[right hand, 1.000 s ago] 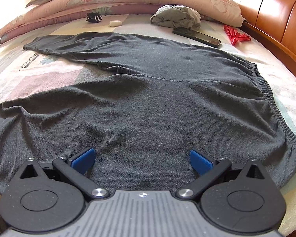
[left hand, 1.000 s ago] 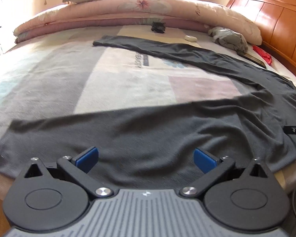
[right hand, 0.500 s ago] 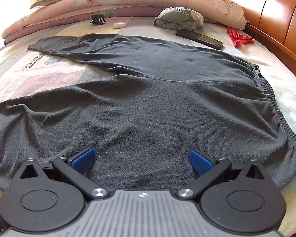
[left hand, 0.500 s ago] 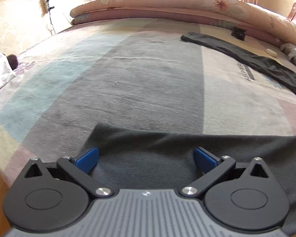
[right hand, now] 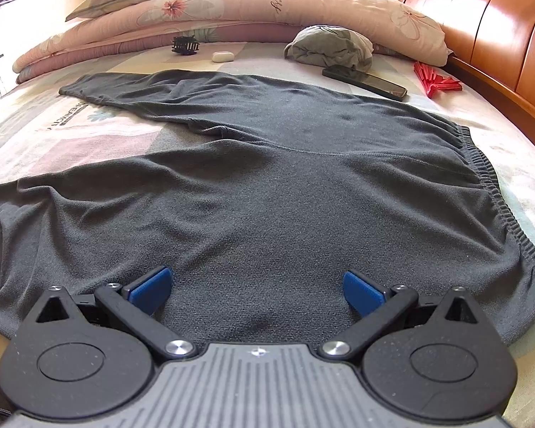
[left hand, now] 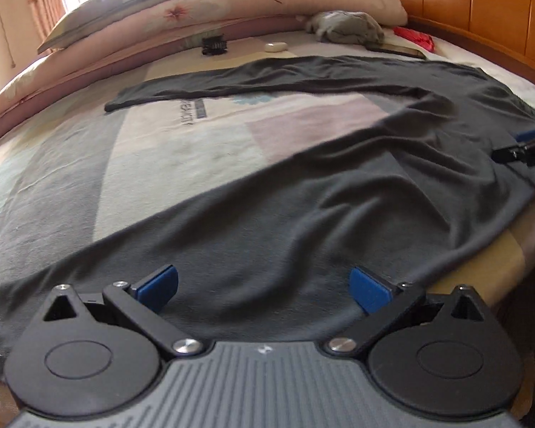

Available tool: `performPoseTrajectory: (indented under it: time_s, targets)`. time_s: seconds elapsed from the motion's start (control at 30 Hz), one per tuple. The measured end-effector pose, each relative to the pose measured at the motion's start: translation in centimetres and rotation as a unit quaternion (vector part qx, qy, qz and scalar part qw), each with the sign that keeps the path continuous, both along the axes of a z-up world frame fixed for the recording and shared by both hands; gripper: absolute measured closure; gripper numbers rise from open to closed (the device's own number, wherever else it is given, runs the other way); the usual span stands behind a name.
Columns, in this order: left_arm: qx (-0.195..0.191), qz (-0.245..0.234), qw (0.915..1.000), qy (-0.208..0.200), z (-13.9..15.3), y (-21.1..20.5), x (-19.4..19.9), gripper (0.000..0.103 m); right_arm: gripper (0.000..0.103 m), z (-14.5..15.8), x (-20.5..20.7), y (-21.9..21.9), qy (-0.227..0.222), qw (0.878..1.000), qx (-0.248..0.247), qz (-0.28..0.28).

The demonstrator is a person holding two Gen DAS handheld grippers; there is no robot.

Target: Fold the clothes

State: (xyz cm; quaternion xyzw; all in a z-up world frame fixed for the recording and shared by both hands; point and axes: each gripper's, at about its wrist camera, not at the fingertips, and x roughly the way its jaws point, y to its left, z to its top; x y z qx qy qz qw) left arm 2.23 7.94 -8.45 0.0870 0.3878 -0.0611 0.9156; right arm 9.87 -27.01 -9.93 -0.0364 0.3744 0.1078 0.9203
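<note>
1. My left gripper point(left hand: 263, 287) hangs over the near leg of the dark grey trousers point(right hand: 267, 185), jaws spread wide, gripping nothing.
2. My right gripper point(right hand: 256, 287) sits the same near the waistband, wide apart and empty.
3. The trousers lie flat along the bed's point(right hand: 28, 135) near edge, waistband toward the headboard point(right hand: 499, 32).

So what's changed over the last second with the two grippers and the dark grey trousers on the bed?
The left gripper swung left toward the near leg's cuff, then back right, and now faces the trousers and headboard. The right gripper barely moved, easing slightly forward. Both remained open; nothing was grasped or released. The trousers lie spread as before, and the phone and grey bundle haven't moved.
</note>
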Motion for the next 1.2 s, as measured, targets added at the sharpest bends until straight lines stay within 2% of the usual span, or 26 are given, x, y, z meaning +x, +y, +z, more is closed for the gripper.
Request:
performPoseTrajectory:
  time_s: [0.13,0.23,0.3,0.47,0.57,0.7,0.8,0.87,0.93,1.03,1.2]
  targets:
    - [-0.046,0.04,0.9977,0.029,-0.2,1.4,-0.1,0.001,0.0,0.0,-0.6,-0.4,-0.005,1.0,0.001,0.01]
    - [0.01,0.024,0.9993,0.028,0.7,0.7,-0.8,0.001,0.0,0.7,-1.3,-1.4,0.009,0.999,0.016,0.028]
    - [0.031,0.023,0.9991,0.018,1.5,0.2,-1.0,0.001,0.0,1.4,-1.8,-2.8,0.009,0.999,0.037,0.031]
    - [0.0,0.011,0.9999,0.008,2.8,-2.0,0.5,0.001,0.0,2.2,-1.0,-7.7,-0.038,0.997,0.053,-0.051]
    - [-0.007,-0.028,0.9996,0.001,2.9,-4.9,1.5,0.001,0.0,1.0,0.6,-10.1,-0.016,0.994,0.056,-0.088]
    - [-0.031,-0.047,0.9984,-0.007,3.0,-7.9,2.7,0.001,0.0,0.0,-0.3,-10.4,-0.016,0.998,0.0,-0.062]
    - [-0.054,-0.047,0.9974,0.007,2.6,-9.0,3.7,0.001,0.0,0.8,-0.1,-10.8,-0.003,0.997,0.018,-0.079]
    - [-0.05,-0.057,0.997,0.012,2.5,-9.6,4.1,0.001,0.0,1.8,1.0,-11.2,-0.007,0.996,0.05,-0.077]
    - [-0.035,-0.067,0.9971,0.011,2.6,-10.2,4.2,0.001,0.0,2.9,2.9,-11.2,-0.03,0.994,0.077,-0.068]
    - [-0.021,-0.064,0.9977,0.01,2.9,-10.4,4.2,0.001,0.0,4.0,6.9,-10.5,-0.053,0.993,0.086,-0.067]
    - [-0.017,-0.054,0.9981,0.024,2.6,-9.9,4.2,0.001,0.0,3.5,12.7,-9.5,-0.031,0.989,0.129,-0.064]
